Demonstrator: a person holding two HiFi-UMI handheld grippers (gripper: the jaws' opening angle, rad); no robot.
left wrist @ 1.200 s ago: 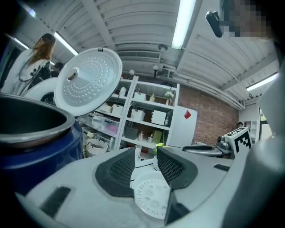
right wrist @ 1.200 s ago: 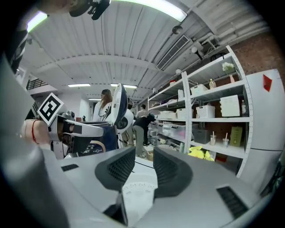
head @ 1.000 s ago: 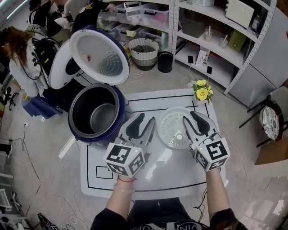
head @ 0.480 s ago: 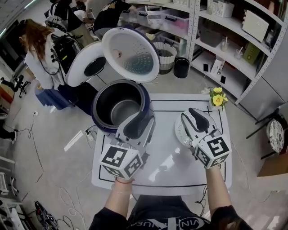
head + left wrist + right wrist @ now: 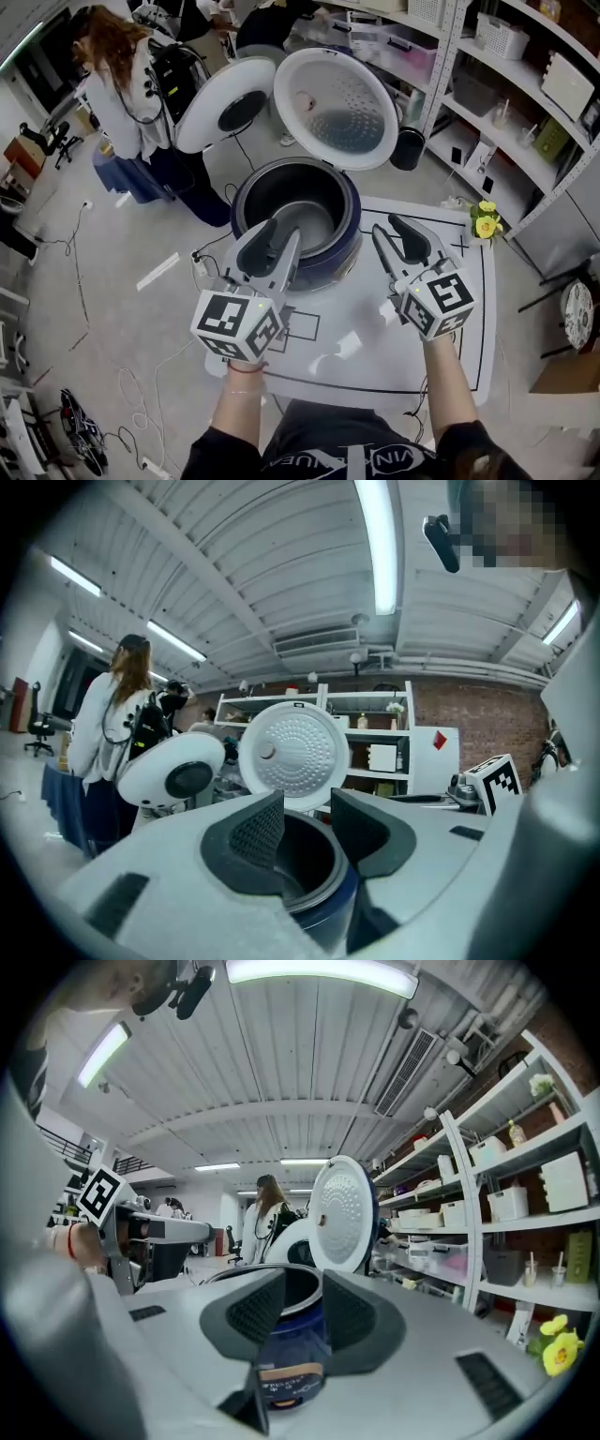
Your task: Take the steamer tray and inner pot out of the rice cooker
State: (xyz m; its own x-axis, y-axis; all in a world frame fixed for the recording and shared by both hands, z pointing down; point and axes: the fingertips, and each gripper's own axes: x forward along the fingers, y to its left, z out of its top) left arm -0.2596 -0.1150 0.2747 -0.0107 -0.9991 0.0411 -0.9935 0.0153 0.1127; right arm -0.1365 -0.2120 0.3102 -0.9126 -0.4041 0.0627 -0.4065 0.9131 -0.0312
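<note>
Over white table [image 5: 352,314], left gripper [image 5: 281,240] and right gripper [image 5: 388,229] point level at rice cooker [image 5: 317,199], jaws apart, empty.

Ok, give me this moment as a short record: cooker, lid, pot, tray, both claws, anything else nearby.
cooker: by the far left corner of the table
lid: open, standing up behind the cooker
pot: inside the cooker
tray: none over the pot
left claw: open, empty, at the cooker's near rim
right claw: open, empty, just right of the cooker
flower: yellow, at the table's far right corner
person: standing beyond the cooker, back turned
</note>
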